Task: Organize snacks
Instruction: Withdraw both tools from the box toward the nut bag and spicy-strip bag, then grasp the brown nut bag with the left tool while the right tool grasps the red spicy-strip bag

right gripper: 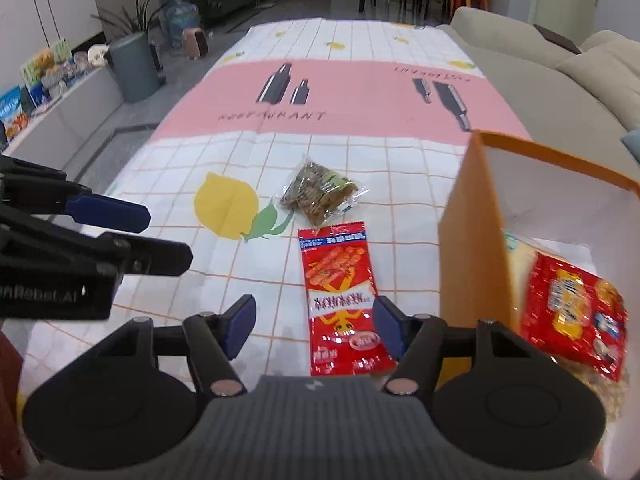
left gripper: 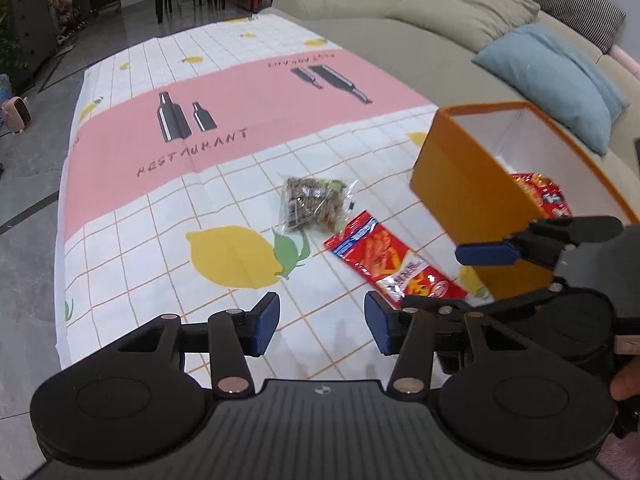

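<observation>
Packets still out, both light and crinkly: long red foil snack sachet lower centre, best pinched across its flat middle, then clear bag of brown biscuits above, beside orange cardboard box; left gripper and right gripper gape empty.

Red snack packet and clear nut bag lie flat beside orange box.

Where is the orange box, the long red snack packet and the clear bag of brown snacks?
orange box [right gripper: 468, 236], right wrist view, outer wall.
red snack packet [right gripper: 340, 280], right wrist view, middle.
clear bag [left gripper: 312, 204], left wrist view, middle.
</observation>
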The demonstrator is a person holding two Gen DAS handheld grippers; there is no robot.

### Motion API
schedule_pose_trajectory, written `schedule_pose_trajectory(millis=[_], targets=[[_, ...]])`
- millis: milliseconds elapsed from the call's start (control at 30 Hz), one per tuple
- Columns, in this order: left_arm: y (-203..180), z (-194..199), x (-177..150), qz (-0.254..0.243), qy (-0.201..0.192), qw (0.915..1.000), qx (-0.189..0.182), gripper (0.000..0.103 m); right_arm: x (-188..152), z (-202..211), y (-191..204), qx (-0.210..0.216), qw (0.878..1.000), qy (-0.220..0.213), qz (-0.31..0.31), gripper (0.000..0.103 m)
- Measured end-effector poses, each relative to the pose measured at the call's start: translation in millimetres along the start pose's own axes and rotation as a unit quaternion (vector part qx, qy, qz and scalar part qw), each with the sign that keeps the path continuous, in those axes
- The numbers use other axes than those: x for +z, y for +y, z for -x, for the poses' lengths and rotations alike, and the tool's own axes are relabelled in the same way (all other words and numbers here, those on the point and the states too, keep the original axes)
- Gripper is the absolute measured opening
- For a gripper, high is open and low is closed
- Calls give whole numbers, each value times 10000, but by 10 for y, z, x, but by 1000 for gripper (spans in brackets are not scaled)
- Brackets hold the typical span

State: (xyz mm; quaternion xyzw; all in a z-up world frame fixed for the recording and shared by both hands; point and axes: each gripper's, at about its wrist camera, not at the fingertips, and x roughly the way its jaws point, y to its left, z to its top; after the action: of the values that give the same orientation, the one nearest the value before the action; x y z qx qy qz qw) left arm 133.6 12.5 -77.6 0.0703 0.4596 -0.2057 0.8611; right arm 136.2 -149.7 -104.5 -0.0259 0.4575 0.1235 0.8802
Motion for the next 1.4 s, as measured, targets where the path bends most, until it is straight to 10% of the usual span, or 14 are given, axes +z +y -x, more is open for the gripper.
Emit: schedule_pose_trajectory(millis=[600,1100,1400], targets=[[160,-557,153,258,169,9993,-231,58,68,-758,-141,-358,9974,503,-372,65],[180,-696,296,231,39,9996,-154,60,60,-567,-6,-1164,9919,344,-365,28],[139,-952,569,418,-83,9990,-103,65,199,-672,-130,-1705,9832,113,-639,26]])
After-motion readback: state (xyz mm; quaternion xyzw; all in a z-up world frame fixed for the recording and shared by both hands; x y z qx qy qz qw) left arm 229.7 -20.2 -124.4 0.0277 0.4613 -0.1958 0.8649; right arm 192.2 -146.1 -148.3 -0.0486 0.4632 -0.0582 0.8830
